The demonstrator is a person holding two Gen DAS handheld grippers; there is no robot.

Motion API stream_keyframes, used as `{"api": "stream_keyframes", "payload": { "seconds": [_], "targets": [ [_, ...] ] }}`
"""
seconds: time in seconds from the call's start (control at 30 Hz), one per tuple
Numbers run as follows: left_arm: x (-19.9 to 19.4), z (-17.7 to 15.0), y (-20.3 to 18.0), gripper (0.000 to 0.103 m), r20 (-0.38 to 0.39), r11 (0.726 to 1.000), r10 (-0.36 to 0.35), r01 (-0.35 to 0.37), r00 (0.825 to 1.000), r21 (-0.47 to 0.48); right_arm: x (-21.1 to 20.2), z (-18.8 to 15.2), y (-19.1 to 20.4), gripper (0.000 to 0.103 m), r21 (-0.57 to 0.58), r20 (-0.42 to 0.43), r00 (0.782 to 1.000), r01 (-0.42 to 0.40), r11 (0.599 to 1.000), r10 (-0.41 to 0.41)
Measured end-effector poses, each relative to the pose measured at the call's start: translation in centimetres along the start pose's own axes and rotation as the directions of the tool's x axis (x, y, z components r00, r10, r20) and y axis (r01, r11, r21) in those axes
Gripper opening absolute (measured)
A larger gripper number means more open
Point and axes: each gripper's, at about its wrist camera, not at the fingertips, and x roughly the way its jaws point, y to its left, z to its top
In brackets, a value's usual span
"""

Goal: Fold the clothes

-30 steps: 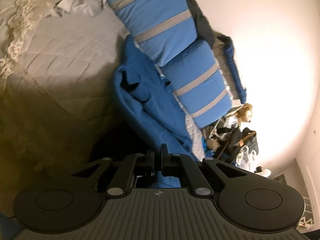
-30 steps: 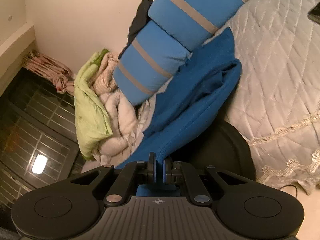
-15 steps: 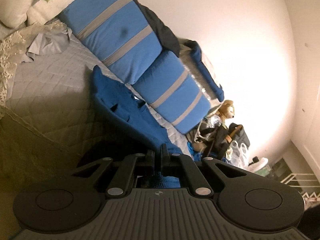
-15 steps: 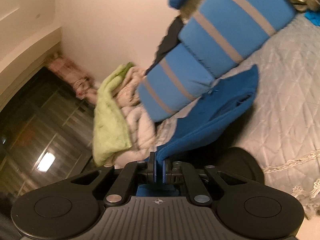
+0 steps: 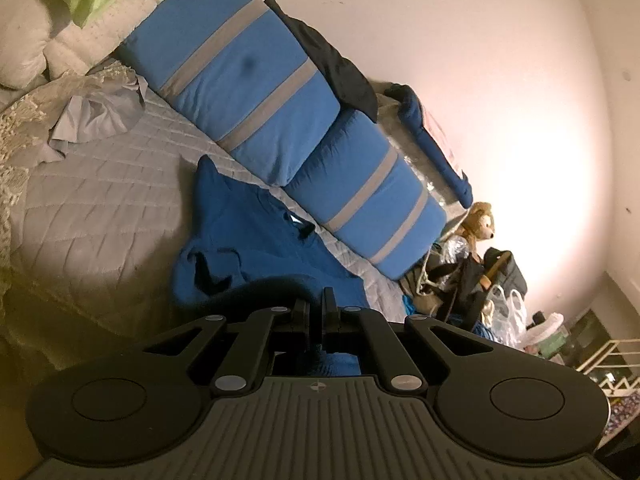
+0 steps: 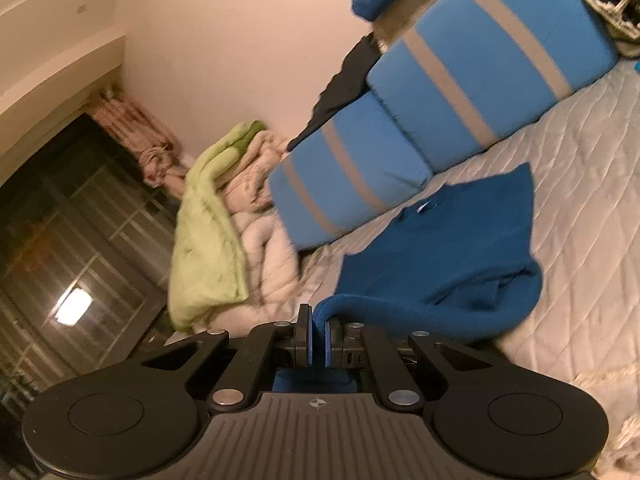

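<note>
A blue garment (image 5: 256, 240) lies spread on the quilted grey bedspread (image 5: 100, 200), its far end near the striped pillows. My left gripper (image 5: 319, 304) is shut on the garment's near edge, blue cloth showing between and below the jaws. In the right wrist view the same blue garment (image 6: 448, 252) runs from the pillows to my right gripper (image 6: 317, 320), which is shut on a rolled edge of it. The near part of the cloth hangs lifted off the bed between both grippers.
Two blue pillows with grey stripes (image 5: 256, 80) (image 6: 460, 92) lean along the wall. A green blanket and pale duvet (image 6: 212, 228) are piled at one end. A crumpled grey cloth (image 5: 96, 116) lies on the bed. A plush toy (image 5: 478, 228) and bags (image 5: 500, 280) sit beyond the bed's end.
Both grippers have risen and rolled while still holding the blue garment. Its near edge is lifted, and more of the pillows and wall now shows in both views.
</note>
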Motion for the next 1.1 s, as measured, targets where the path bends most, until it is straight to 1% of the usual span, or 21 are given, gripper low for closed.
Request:
{"api": "stream_keyframes", "payload": {
  "seconds": [0.17,0.3,0.47,0.6,0.83,1.1],
  "targets": [
    [1.9,1.7,-0.1,0.005,0.010,1.000,-0.005,0.005,1.000,0.012,0.9,1.4,-0.5,0.008,0.000,0.029,0.998,0.056,0.998,-0.056],
    [3.5,3.6,-0.6,0.005,0.030,0.999,-0.015,0.014,0.999,0.039,2.3,3.1,-0.6,0.008,-0.007,0.054,0.995,0.090,0.996,-0.089],
    [5.7,5.7,-1.0,0.005,0.042,0.998,-0.011,0.009,0.999,0.066,3.9,5.4,-1.3,0.008,-0.010,0.081,0.987,0.138,0.990,-0.136],
    [7.6,6.4,-0.8,0.005,0.033,0.997,0.008,-0.010,0.999,0.071,5.0,6.6,-2.3,0.008,-0.001,0.087,0.982,0.167,0.986,-0.166],
    [10.5,7.4,0.8,0.005,0.016,0.998,0.047,-0.047,0.999,0.041,7.1,7.7,-4.1,0.008,0.000,0.085,0.974,0.212,0.977,-0.211],
    [14.0,8.6,3.0,0.005,-0.029,0.995,0.101,-0.101,0.994,0.015,10.1,8.9,-6.4,0.008,-0.004,0.071,0.962,0.266,0.964,-0.265]
  ]
}}
